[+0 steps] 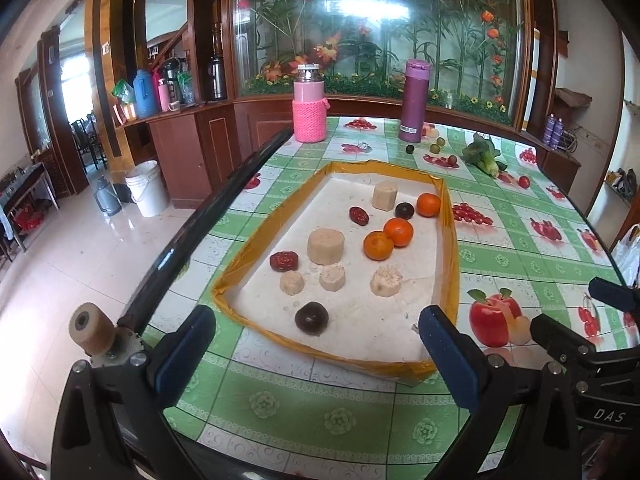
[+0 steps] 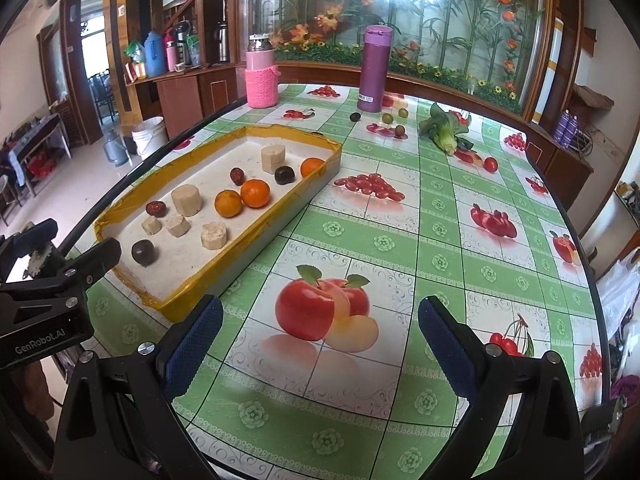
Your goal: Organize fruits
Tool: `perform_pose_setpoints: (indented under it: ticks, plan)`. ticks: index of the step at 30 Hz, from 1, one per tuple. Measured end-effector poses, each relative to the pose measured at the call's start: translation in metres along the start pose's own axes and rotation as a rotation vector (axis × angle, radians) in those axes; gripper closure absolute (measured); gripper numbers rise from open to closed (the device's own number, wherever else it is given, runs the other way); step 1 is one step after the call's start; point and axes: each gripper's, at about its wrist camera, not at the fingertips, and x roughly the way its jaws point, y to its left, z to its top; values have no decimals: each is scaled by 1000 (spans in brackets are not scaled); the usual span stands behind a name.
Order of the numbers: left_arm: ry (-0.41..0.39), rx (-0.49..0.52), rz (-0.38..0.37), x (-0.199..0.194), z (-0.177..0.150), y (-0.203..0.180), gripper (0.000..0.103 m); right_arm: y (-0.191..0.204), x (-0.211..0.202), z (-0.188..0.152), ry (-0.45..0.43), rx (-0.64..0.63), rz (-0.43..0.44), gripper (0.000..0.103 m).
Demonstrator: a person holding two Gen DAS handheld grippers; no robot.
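Note:
A shallow white tray with a yellow taped rim (image 1: 450, 240) (image 2: 320, 168) lies on the table. It holds three oranges (image 1: 378, 245) (image 2: 228, 202), two dark round fruits (image 1: 311, 318) (image 2: 143, 252), two red dates (image 1: 283, 261) (image 2: 155, 208) and several beige cut chunks (image 1: 325, 246) (image 2: 186, 199). Loose small fruits (image 2: 355, 117) and a red tomato (image 2: 491, 164) lie far back on the table. My left gripper (image 1: 316, 344) is open and empty at the tray's near edge. My right gripper (image 2: 320, 340) is open and empty over the bare cloth, right of the tray.
A pink flask (image 1: 310, 104) (image 2: 261, 76) and a purple flask (image 1: 416, 100) (image 2: 374, 68) stand at the table's far side. A leafy green vegetable (image 2: 446, 130) lies at the back right. The table's left edge (image 1: 200, 216) drops to the floor.

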Motion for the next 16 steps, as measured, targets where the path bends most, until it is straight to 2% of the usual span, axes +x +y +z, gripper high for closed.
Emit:
perform_pose_setpoints:
  ticks: [7,16]
  plan:
    - [-35,-29,-70,-5,-1,3,0,2,-1,1,-1,14,-4,4]
    - [3,-45,-86,1,-1,3,0,3,-1,1,5,11,-7,4]
